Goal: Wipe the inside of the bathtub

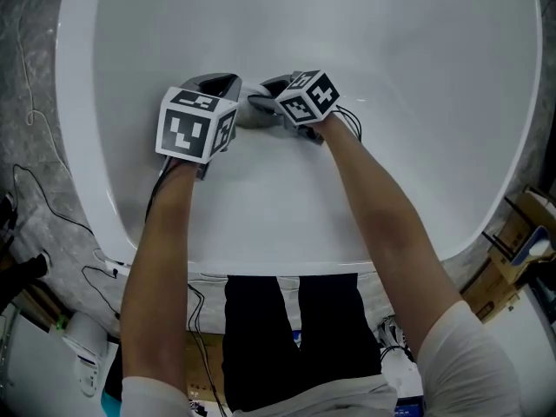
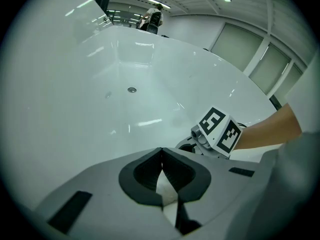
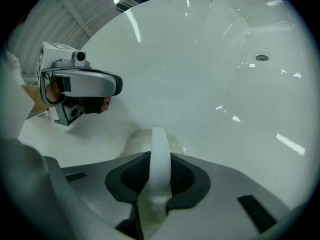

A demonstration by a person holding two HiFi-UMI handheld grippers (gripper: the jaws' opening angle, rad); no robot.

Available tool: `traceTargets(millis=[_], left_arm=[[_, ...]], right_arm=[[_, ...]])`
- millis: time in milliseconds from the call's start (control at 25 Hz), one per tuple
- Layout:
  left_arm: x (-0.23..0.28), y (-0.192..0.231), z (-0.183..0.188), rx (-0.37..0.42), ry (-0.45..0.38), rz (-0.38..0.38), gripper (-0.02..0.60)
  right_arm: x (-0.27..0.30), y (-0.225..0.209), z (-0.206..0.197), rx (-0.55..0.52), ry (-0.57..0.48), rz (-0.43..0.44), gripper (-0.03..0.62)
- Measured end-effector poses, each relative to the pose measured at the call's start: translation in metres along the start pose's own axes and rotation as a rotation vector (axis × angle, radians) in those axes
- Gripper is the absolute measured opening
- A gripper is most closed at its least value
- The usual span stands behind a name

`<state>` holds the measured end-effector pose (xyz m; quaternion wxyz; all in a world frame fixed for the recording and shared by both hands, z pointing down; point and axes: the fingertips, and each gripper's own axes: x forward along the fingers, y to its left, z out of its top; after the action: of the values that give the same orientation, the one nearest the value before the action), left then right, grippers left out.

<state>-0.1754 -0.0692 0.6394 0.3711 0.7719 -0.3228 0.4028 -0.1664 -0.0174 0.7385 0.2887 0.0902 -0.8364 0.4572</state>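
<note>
While both grippers are sitting low inside the white bathtub [image 1: 417, 102], the right gripper [image 3: 158, 160] is pinching a white cloth [image 3: 159, 134] between its jaws. The cloth is standing as a narrow folded band in the gap, with the pads pressing on both sides, and it is rising just past the jaw tips. Just ahead of those tips a pale rounded wad, seemingly more of the same cloth, is lying against the tub wall.

The left gripper [image 2: 161, 153] is showing its jaws drawn together with the tips meeting and nothing caught between them. Only white is showing through the small gap lower down. It is hovering just beside the right gripper, off to the left of the right jaws and apart from the cloth.

The drain [image 2: 131, 89] is lying well ahead of both sets of jaws. The right gripper's marker cube [image 2: 220, 131] is showing to the right of the left jaws.
</note>
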Motion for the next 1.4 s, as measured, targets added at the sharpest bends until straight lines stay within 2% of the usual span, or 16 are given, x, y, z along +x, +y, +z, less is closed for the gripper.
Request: traceTargets(millis=[240,400,960,1400], left_arm=[[0.015,0.007,-0.003,-0.061,-0.008,0.007,0.012],[0.024,0.010,-0.009,-0.065,-0.004,0.013,0.012],[0.023,-0.003,-0.007,0.024,0.031,0.012,0.012],[0.016,-0.008,-0.011,0.048,0.053,-0.019,0.012]], right_arm=[[0.008,-0.023,-0.007,-0.007,0.012,-0.037,0.098],[0.011,-0.040,-0.016,-0.027,0.037,-0.077,0.098],[-0.009,-0.064,-0.032,-0.072,0.101,-0.099,0.098],[-0.042,-0.072,-0.054,-0.039,0.123,-0.104,0.098]])
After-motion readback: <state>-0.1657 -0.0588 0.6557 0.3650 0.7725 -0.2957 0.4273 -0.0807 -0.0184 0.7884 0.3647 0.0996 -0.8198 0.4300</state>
